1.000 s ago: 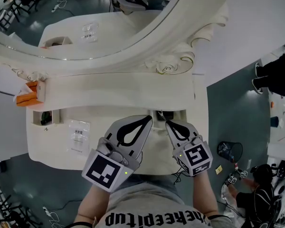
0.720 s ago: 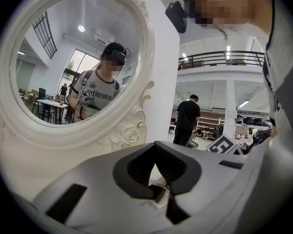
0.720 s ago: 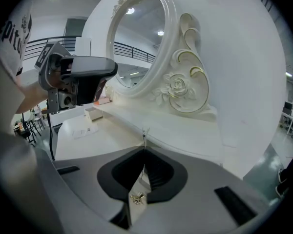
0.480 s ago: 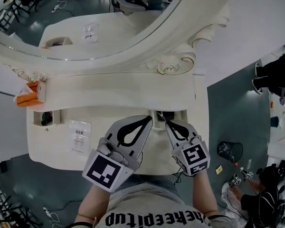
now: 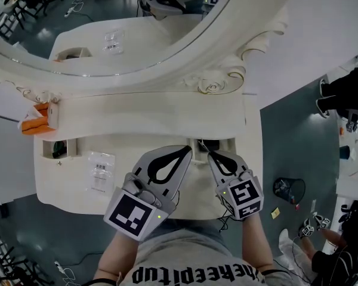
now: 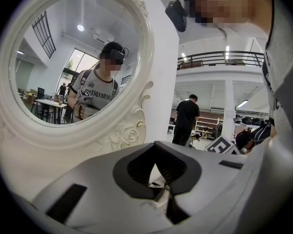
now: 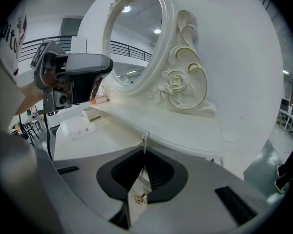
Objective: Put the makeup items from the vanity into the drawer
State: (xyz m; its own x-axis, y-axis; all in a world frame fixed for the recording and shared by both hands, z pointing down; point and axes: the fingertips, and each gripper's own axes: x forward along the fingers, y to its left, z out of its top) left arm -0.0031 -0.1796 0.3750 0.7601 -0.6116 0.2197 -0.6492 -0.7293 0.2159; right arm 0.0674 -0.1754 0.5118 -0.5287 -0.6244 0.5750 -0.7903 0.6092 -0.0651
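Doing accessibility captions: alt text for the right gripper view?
Right gripper, fingers shut on a small metal pull at a white vanity. An oval mirror with a carved rose stands behind.

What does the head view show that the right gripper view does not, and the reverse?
Only the head view shows the waste bin on the floor. Only the right gripper view shows a small gold ornament, seen through the right gripper, whose jaw tips are together. Both show the mirror, the carved rose and the clear packet on the vanity.
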